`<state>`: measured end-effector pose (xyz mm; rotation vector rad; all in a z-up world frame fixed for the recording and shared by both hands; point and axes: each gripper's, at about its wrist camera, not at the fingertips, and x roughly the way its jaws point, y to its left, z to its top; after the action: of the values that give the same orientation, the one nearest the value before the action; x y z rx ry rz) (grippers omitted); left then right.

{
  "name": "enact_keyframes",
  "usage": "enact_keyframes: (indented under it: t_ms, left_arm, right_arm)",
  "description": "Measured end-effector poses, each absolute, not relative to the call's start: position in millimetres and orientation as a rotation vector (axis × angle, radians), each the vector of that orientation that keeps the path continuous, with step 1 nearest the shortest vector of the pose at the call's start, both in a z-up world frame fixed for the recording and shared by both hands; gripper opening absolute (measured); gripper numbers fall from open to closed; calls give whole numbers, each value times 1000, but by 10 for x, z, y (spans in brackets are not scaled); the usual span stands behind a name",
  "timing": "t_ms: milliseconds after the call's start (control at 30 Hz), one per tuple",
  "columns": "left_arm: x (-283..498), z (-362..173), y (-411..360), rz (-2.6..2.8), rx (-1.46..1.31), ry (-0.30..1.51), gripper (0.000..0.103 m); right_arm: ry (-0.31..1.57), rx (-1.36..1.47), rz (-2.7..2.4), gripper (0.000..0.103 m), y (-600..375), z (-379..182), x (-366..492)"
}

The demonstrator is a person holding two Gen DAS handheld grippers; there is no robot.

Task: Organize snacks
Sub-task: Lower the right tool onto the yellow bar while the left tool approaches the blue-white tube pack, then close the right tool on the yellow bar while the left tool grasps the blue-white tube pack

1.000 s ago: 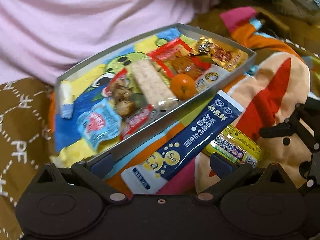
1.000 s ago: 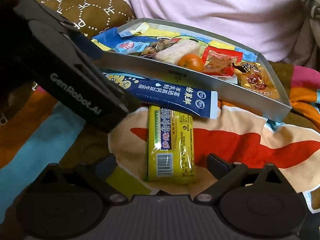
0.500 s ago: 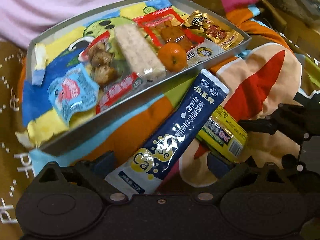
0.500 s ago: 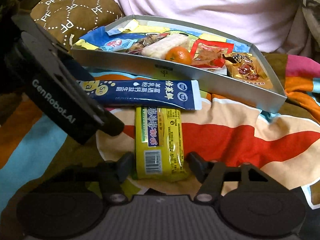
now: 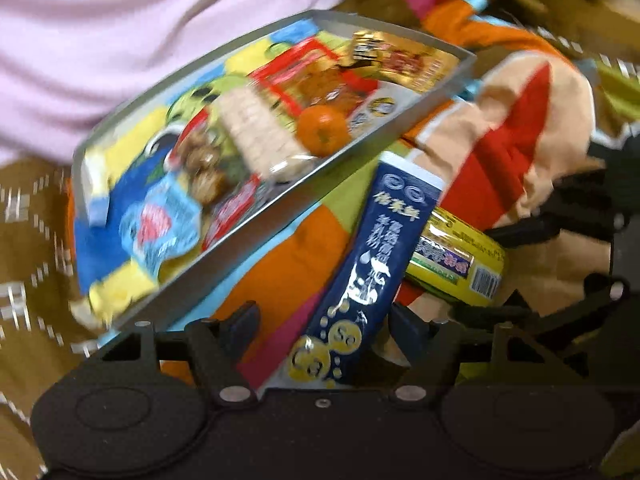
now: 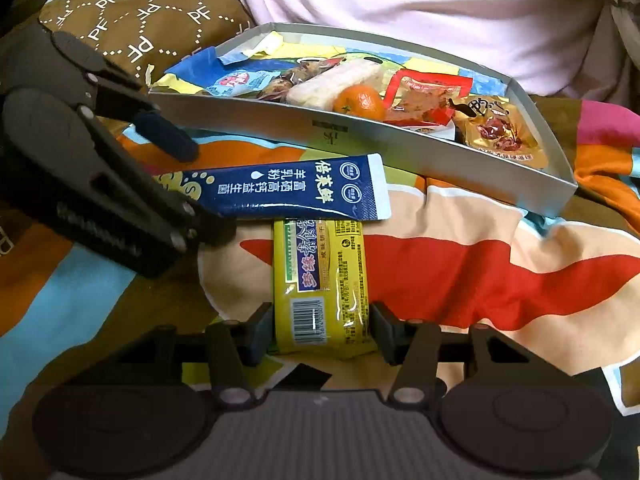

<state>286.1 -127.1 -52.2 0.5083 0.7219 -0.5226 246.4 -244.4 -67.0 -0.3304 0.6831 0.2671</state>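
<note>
A grey box holds several snacks and a small orange. A dark blue sachet lies on the blanket in front of the box. My left gripper is open, its fingers on either side of the sachet's near end; it also shows in the right wrist view. A yellow packet lies just below the sachet. My right gripper has its jaws closed against the packet's near end.
A colourful blanket covers the surface. A person in a pink shirt sits right behind the box. A brown patterned cloth lies at the left.
My right gripper's jaws closed in onto the yellow packet. My left gripper moved forward so the blue sachet's end lies between its fingers.
</note>
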Motion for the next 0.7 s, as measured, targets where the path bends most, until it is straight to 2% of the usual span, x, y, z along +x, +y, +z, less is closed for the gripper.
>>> enact_keyframes:
  t_ms: [167, 233, 267, 700]
  left_arm:
    - [2882, -555, -1364, -543, 560, 707, 60]
    - [2895, -539, -1355, -537, 547, 705, 48]
    - [2891, -532, -1346, -532, 538, 704, 46]
    - [2643, -524, -1251, -432, 347, 771, 28]
  right_arm:
    - [682, -323, 268, 58, -2452, -676, 2477]
    - [679, -320, 269, 58, -2454, -674, 2475]
    - [677, -319, 270, 58, -2456, -673, 2475]
    - [650, -282, 273, 59, -2447, -680, 2483]
